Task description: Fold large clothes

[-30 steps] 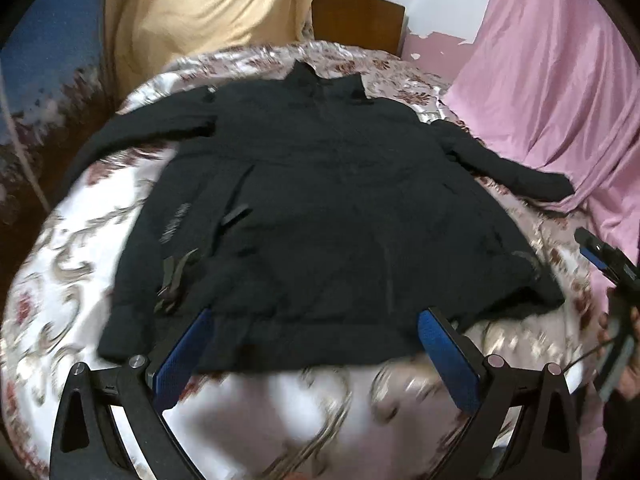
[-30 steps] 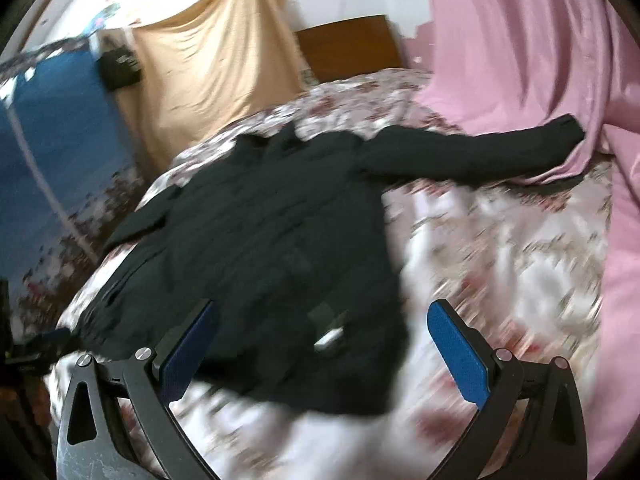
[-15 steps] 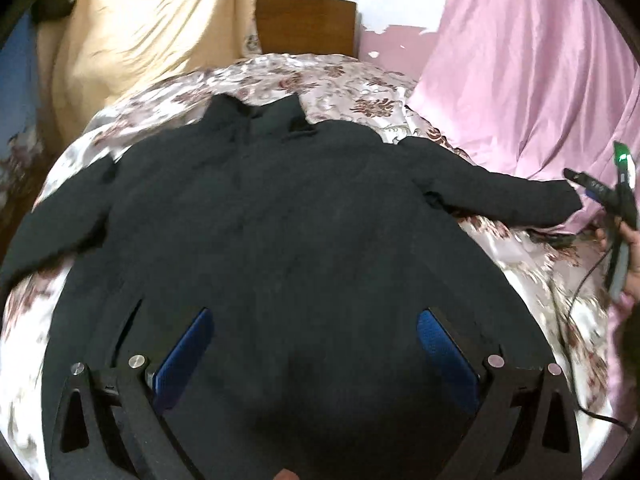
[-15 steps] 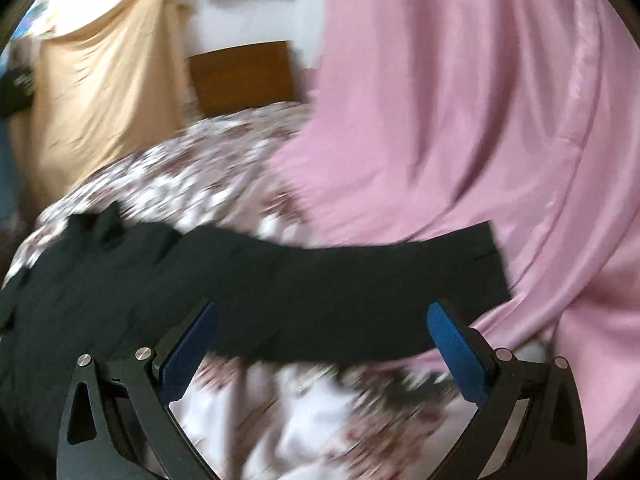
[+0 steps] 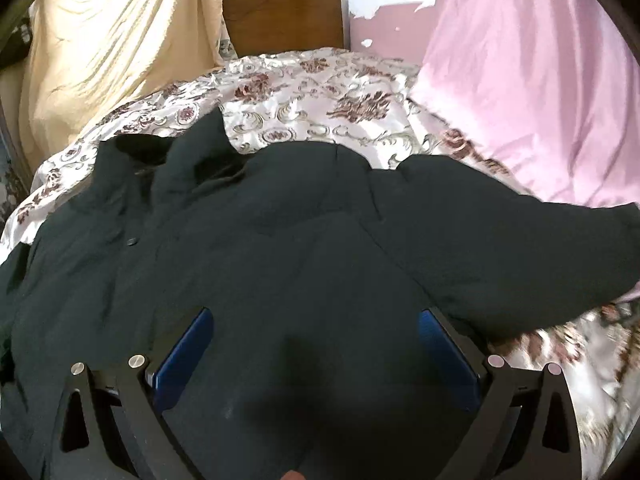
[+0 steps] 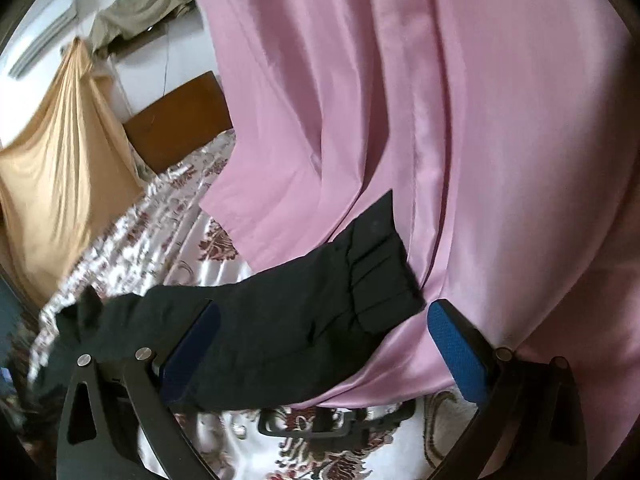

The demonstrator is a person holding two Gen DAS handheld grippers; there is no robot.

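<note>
1. Your left gripper [image 5: 316, 332] has its jaws spread wide and pinches nothing; its blue pads [image 5: 182, 354] hang low over the chest of the coat [image 5: 280, 260].
2. Your right gripper [image 6: 320, 340] also has its jaws spread wide and empty. The sleeve [image 6: 304, 316] runs across between them, its cuff [image 6: 380, 272] just short of the right-hand pad; whether the left-hand pad touches the cloth, you cannot tell.
3. The coat is black and lies spread flat on the bed [image 5: 320, 92], front up, its collar [image 5: 168, 152] toward the headboard [image 5: 282, 20].
4. In the left view the same sleeve [image 5: 500, 248] stretches out to the right, its end against the pink curtain [image 5: 520, 80].
5. In the right view the cuff rests on the pink curtain [image 6: 460, 120], which drapes down onto the bed [image 6: 168, 216].
6. The bed cover is pale with a dark red floral print.
7. A yellow cloth [image 5: 108, 48] hangs left of the headboard, and an olive cloth [image 6: 144, 8] hangs high on the wall.
</note>
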